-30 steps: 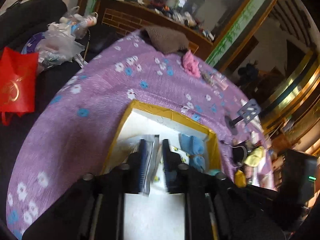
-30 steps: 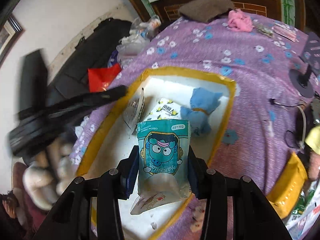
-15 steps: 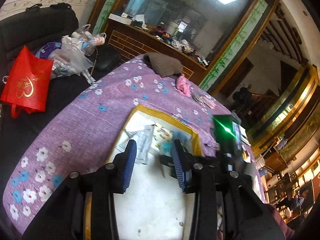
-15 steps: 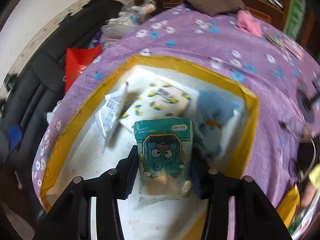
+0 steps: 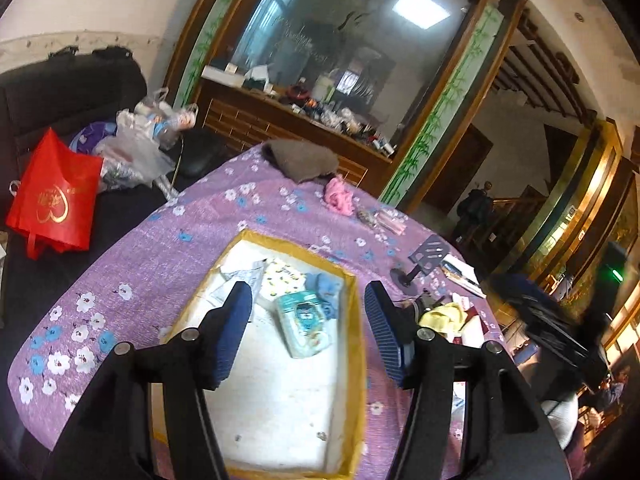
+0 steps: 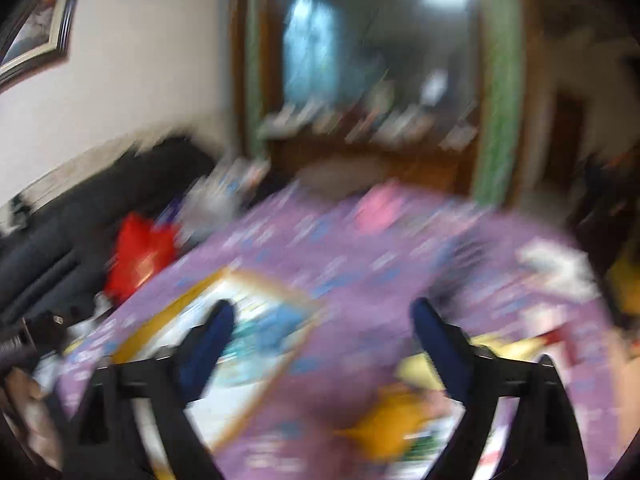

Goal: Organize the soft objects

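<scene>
A white box with yellow taped rim [image 5: 356, 320] lies on the purple flowered cloth [image 5: 168, 248]. In it lie a teal cartoon pack [image 5: 304, 320], a blue plush toy [image 5: 326, 286], a yellow-dotted tissue pack [image 5: 282, 278] and a clear wrapper [image 5: 240, 280]. My left gripper [image 5: 306, 328] hovers above the box, its jaws opening with nothing pressed between them. In the blurred right wrist view my right gripper [image 6: 320, 340] is lifted over the cloth beside the box [image 6: 168, 320], its jaws opening wide and empty. A pink soft item [image 5: 339, 196] and a brown knit cloth [image 5: 302, 158] lie at the table's far end.
A red bag [image 5: 54, 196] and plastic bags [image 5: 140, 144] sit on the dark sofa at left. A black phone stand [image 5: 420, 260], papers and a yellow cloth [image 5: 440, 318] crowd the table's right side. A wooden sideboard [image 5: 288, 120] stands behind.
The right gripper let go of the teal pack, which now lies in the box, and swung up and away to the right. The left gripper released the clear wrapper, widened and drew back upward.
</scene>
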